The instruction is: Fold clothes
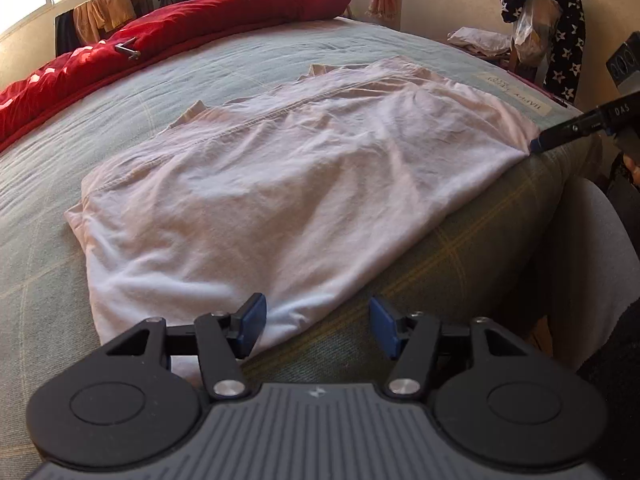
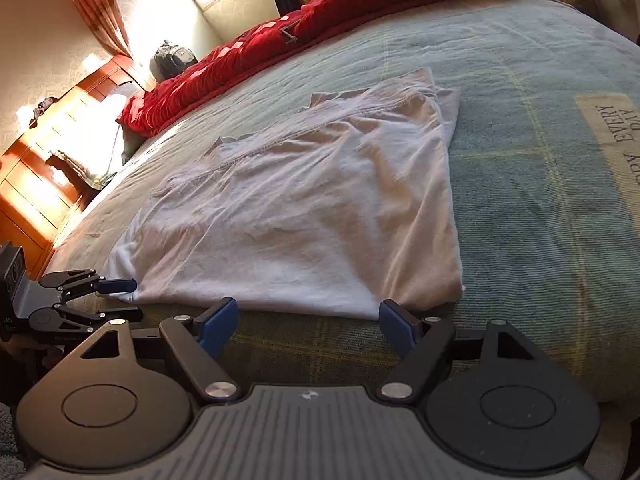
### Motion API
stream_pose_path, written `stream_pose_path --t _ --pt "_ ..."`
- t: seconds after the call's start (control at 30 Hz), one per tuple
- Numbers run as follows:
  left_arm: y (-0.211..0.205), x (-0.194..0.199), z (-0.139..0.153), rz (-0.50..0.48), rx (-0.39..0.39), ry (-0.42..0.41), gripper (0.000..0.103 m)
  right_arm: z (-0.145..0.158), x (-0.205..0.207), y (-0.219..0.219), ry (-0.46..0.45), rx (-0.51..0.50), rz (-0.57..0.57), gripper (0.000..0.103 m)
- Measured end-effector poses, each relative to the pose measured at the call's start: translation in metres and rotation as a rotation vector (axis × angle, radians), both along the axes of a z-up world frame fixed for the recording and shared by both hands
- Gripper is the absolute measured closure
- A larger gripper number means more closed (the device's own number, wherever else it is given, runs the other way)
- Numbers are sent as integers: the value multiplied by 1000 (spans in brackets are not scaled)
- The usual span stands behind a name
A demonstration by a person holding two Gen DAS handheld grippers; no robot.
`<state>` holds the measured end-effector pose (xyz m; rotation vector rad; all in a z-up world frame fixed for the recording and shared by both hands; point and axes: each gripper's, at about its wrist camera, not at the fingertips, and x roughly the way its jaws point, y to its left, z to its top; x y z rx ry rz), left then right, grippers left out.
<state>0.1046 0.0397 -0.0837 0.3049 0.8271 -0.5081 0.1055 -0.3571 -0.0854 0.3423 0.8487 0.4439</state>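
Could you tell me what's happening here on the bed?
A person is folding clothes with a handheld gripper in each hand. A pale pink T-shirt lies partly folded on the green checked bedspread, its near edge along the bed's edge. The left gripper and the right gripper both sit at that near edge, jaws open, holding nothing. A red duvet is bunched along the far side.

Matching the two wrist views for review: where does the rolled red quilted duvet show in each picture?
Left wrist view: red quilted duvet runs along the upper left, behind the pale pink folded shirt.
Right wrist view: duvet crosses the top centre.
Shared landmark: the shirt.
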Motion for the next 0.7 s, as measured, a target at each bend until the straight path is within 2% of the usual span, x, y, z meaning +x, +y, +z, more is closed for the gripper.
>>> stream_pose_path --t 0.07,0.13,0.27,0.43,0.5,0.57,0.7 --pt "-1 -4 11 -5 30 -53 40 10 0 -8 -44 0 -27 20" --pt "-5 -1 15 -8 22 -68 32 15 7 -12 -78 53 -42 19" --pt "-14 10 19 -14 -14 -73 32 5 23 -4 -55 76 -80 18" --pt "-9 13 -2 42 25 9 32 -18 20 -10 21 70 -141 18" --pt "-1 11 -5 78 39 19 32 -15 13 -14 4 75 -156 17" --pt "6 8 3 87 17 8 32 -6 8 -9 -37 31 -159 12" --pt "0 13 23 98 -18 -77 29 20 15 32 -173 -119 -57 4"
